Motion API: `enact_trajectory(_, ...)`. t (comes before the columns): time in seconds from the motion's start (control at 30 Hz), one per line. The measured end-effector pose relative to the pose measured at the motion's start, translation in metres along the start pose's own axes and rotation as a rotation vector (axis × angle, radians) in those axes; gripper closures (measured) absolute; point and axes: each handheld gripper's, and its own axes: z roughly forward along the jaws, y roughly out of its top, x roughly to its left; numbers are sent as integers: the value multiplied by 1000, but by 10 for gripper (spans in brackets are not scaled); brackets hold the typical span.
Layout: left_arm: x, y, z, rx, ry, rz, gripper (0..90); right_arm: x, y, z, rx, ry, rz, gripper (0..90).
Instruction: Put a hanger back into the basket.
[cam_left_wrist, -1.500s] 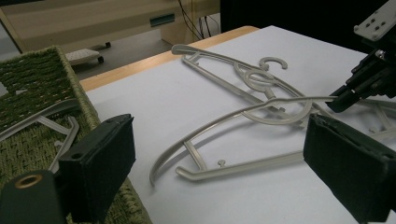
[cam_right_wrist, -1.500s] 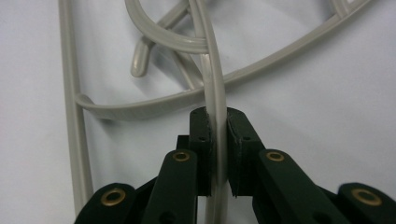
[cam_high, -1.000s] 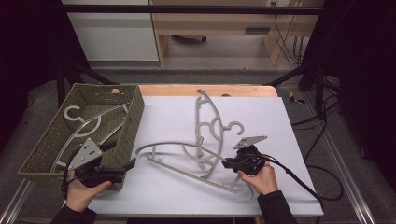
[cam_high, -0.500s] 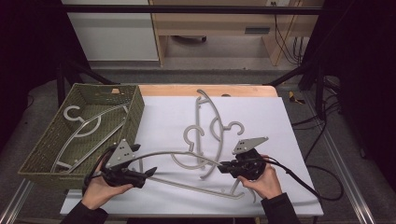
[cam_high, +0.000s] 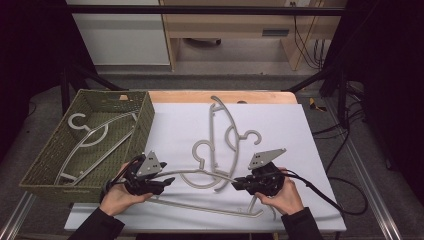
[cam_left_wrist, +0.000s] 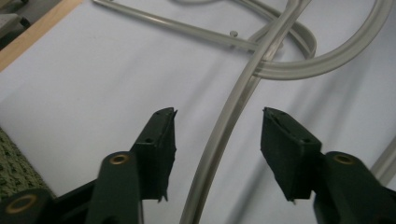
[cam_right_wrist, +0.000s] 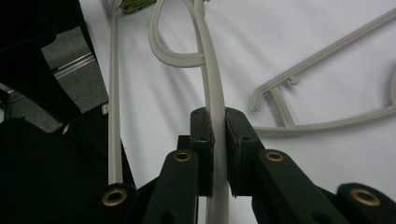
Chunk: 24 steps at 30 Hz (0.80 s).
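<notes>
Basket (cam_high: 50, 165): at the table's left, one grey hanger (cam_high: 95, 142) already inside.
Change: the left gripper (cam_high: 167, 181) has come from the basket to the near hanger (cam_high: 210, 175) on the white sheet; likely the next one to lift across.
Left gripper: jaws just closing, half apart, astride the hanger's arm (cam_left_wrist: 219, 140), pads not touching.
Right gripper (cam_high: 237, 182): clenched on the same hanger's arm (cam_right_wrist: 215, 116).
</notes>
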Motion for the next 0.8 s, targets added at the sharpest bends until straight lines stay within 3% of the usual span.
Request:
enact_trajectory(0.07, 0, -2, 4, 19, -14, 11, 548, 0, 0, 0, -1, 9, -4, 826)
enact_trajectory(0.17, -1, -2, 6, 44, -1, 31, 615, 1, 0, 1, 1, 13, -9, 826)
enact_trajectory(0.3, -4, -2, 4, 34, -6, 21, 715, 1, -1, 2, 8, 22, -12, 825)
enact_trajectory(0.63, -13, -3, 3, 77, -7, 76, 758, -3, -2, 7, 26, 29, -26, 809)
enact_trajectory(0.8, -17, -2, -1, 81, -22, 92, 780, -5, -3, 6, 13, -9, -33, 772)
